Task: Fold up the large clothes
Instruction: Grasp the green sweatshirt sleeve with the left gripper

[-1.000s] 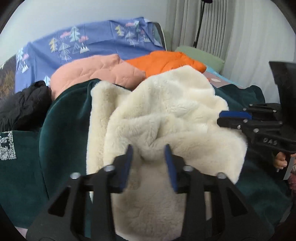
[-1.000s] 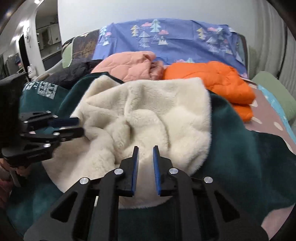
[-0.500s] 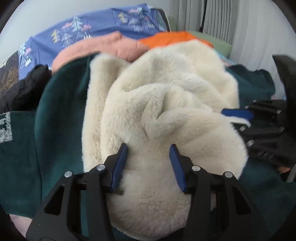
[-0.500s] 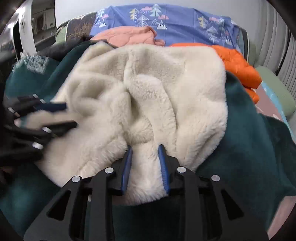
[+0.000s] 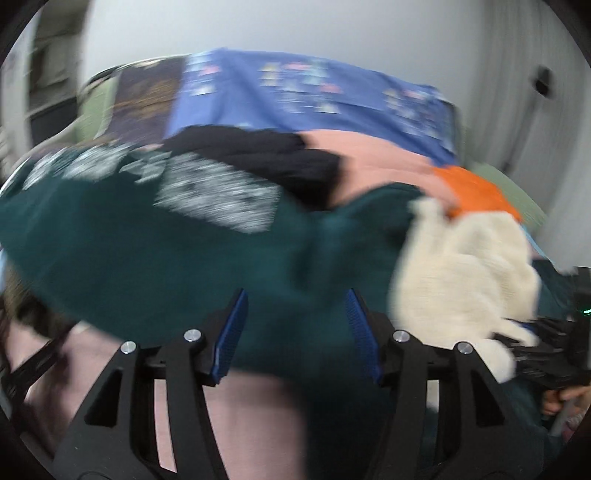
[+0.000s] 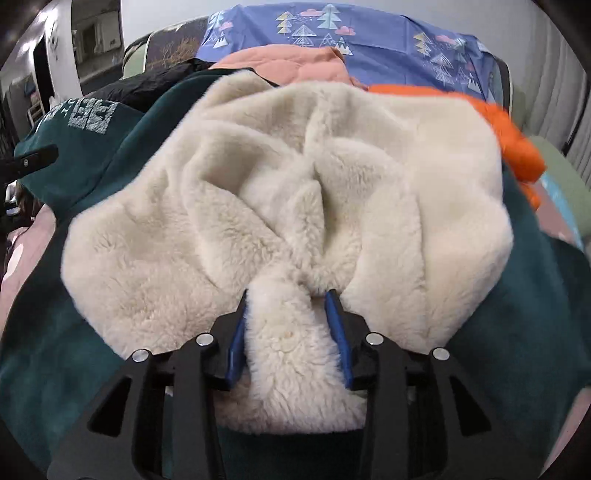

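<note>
A large dark green garment (image 5: 155, 258) with a cream fleece lining (image 6: 295, 199) lies bunched on the bed. In the right wrist view my right gripper (image 6: 290, 299) has its blue pads either side of a thick fold of the cream fleece at its near edge. In the blurred left wrist view my left gripper (image 5: 297, 299) is open wide, its pads either side of the green outer fabric at the garment's left part. The cream fleece (image 5: 465, 273) shows at the right there, with the right gripper's black fingers (image 5: 535, 343) under it.
A black jacket (image 5: 266, 162), a pink quilted jacket (image 6: 288, 61) and an orange puffer jacket (image 6: 513, 129) are piled behind. A blue tree-print sheet (image 6: 369, 33) covers the headboard. The pink bedsheet (image 5: 255, 421) shows near the front edge. Curtains hang at the right.
My left gripper has swung fast to the left, off the cream fleece and onto the green fabric, opening wider. My right gripper has pushed onto the fleece fold, its jaws spread around it.
</note>
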`<state>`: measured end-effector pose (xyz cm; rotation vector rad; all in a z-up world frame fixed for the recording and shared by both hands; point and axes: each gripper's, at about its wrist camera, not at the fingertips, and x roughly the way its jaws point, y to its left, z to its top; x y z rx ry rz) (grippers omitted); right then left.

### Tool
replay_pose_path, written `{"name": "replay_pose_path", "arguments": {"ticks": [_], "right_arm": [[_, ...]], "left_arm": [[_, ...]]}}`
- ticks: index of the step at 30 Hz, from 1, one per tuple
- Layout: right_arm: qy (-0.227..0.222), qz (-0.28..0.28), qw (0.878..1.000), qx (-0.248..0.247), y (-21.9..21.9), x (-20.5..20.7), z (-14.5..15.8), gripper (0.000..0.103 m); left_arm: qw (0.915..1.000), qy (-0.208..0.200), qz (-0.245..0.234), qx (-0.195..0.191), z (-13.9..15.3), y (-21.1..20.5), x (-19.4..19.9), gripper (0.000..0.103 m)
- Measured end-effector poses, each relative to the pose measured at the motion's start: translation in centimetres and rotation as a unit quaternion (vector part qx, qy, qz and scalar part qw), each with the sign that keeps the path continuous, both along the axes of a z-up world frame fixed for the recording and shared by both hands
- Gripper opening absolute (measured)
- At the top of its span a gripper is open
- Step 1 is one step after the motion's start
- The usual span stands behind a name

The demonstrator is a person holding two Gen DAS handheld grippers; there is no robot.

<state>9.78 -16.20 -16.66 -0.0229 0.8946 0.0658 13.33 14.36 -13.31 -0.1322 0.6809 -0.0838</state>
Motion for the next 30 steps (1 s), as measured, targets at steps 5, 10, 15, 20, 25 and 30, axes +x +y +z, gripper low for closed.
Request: {"name": "replay_pose_path", "arguments": {"ticks": [5,10,15,20,25,30], "right_arm": [[-0.060,0.004,0.998,0.021,0.6,0.4,5.7,0.041],[-0.086,0.010,0.994,0.061,1.3,2.5,6.9,0.042],[0.013,-0.026,0.999,0.018,2.7,6.9,-0.2,0.056],[-0.006,-0.026,0.999,-0.026,3.6,7.1,-1.4,0.063],[-0.010,-0.023,1.000,-0.015,3.2,7.3,-1.4,0.064],[-0.015,-0.023,1.000,-0.012,3.3,7.2,-1.5,0.064]], "left_arm": [[0.9917,-0.001,0.128,-0.007,-0.1,6.8,-1.1,0.070],[0.9722,0.002,0.227,-0.056,0.0,12.7,-1.1,0.081],[0.9510,0.007,0.300,-0.074,0.3,17.3,0.0,0.090],[0.9412,0.003,0.331,-0.069,0.7,20.4,1.8,0.095],[0.9383,0.011,0.342,-0.050,1.3,21.4,3.2,0.096],[0.9372,0.025,0.342,-0.064,1.4,21.0,3.6,0.096]]}}
